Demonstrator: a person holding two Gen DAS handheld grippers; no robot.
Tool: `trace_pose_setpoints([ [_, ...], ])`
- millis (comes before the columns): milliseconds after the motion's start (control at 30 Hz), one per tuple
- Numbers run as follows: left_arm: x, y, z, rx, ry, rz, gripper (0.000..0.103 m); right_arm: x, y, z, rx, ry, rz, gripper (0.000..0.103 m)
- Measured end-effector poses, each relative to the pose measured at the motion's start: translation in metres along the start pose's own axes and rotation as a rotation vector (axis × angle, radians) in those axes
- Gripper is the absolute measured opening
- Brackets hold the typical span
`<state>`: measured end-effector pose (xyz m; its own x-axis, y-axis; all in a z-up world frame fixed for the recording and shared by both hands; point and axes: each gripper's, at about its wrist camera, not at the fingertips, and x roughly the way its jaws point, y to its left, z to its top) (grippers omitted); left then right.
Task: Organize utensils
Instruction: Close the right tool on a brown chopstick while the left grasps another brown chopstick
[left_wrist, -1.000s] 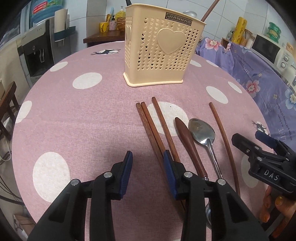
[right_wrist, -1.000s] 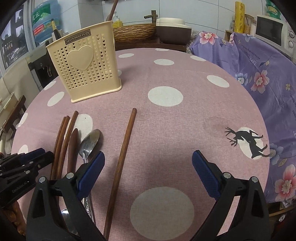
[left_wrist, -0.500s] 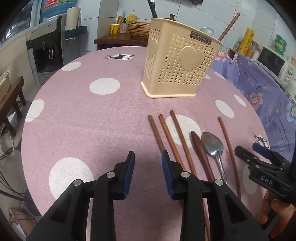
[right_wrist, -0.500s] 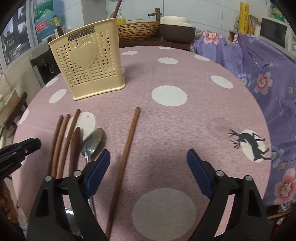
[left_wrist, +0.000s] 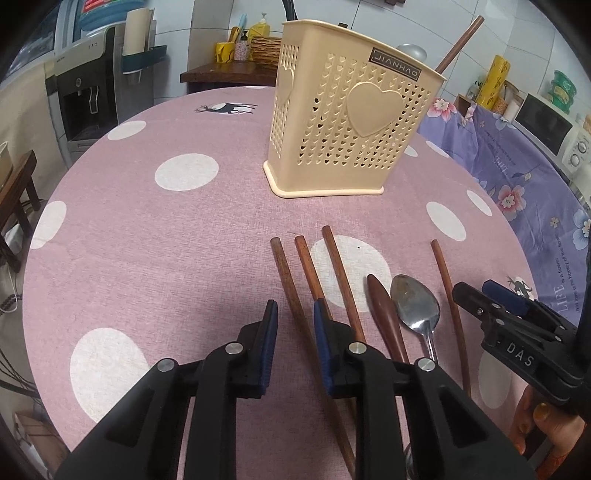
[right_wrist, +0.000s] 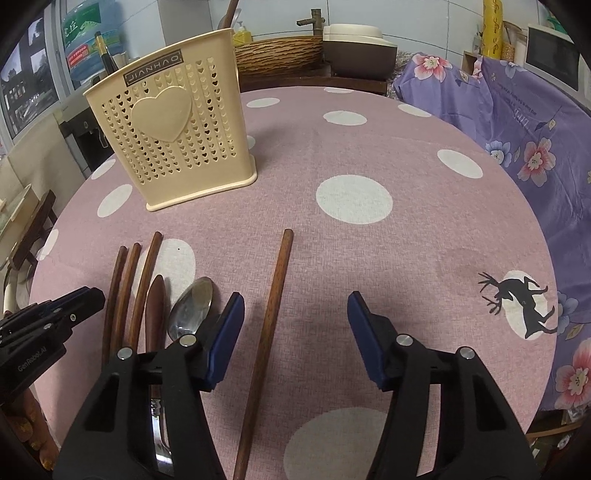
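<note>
A cream perforated utensil holder (left_wrist: 351, 125) (right_wrist: 173, 140) stands at the back of the pink dotted table (left_wrist: 147, 258), with a chopstick (left_wrist: 458, 44) sticking out of it. In front lie three brown chopsticks, a wooden-handled utensil (left_wrist: 384, 314), a metal spoon (left_wrist: 415, 302) (right_wrist: 192, 306) and one chopstick lying apart (left_wrist: 447, 291) (right_wrist: 275, 295). My left gripper (left_wrist: 295, 321) is closing with the leftmost chopstick (left_wrist: 284, 273) between its pads, which do not touch it. My right gripper (right_wrist: 295, 317) is closing around the chopstick lying apart, with wide gaps on both sides.
A purple flowered cloth (left_wrist: 517, 177) covers the furniture to the right, with a microwave (left_wrist: 550, 129) behind it. A water dispenser (left_wrist: 88, 92) stands at the far left. A person's fingers (left_wrist: 532, 421) show under the right gripper. The table's round edge runs close on both sides.
Both pairs of jaws have narrowed. The left jaws now straddle the leftmost chopstick, which earlier lay under the right finger. The right jaws have drawn in around the lone chopstick.
</note>
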<state>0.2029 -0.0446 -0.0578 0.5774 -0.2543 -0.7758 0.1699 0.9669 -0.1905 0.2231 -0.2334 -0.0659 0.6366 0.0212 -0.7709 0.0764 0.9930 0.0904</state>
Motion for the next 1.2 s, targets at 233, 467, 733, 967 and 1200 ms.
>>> trace_pose_setpoints([
  [233, 0.011, -0.001, 0.002, -0.011, 0.016, 0.025, 0.018, 0.006, 0.003, 0.005, 0.006, 0.012, -0.004, 0.047],
  [467, 0.014, -0.001, 0.006, -0.006, 0.007, 0.040, 0.017, 0.020, 0.010, 0.010, -0.017, 0.032, -0.033, 0.033],
  [733, 0.025, 0.000, 0.019, -0.006, 0.010, 0.041, 0.010, 0.034, 0.013, 0.025, -0.030, 0.028, -0.056, 0.022],
  [967, 0.029, -0.001, 0.023, 0.007, 0.014, 0.046, 0.009, 0.038, 0.013, 0.030, -0.039, 0.027, -0.058, 0.019],
  [1200, 0.030, 0.001, 0.024, -0.014, 0.006, 0.042, 0.009, 0.038, 0.015, 0.030, -0.038, 0.019, -0.053, 0.009],
])
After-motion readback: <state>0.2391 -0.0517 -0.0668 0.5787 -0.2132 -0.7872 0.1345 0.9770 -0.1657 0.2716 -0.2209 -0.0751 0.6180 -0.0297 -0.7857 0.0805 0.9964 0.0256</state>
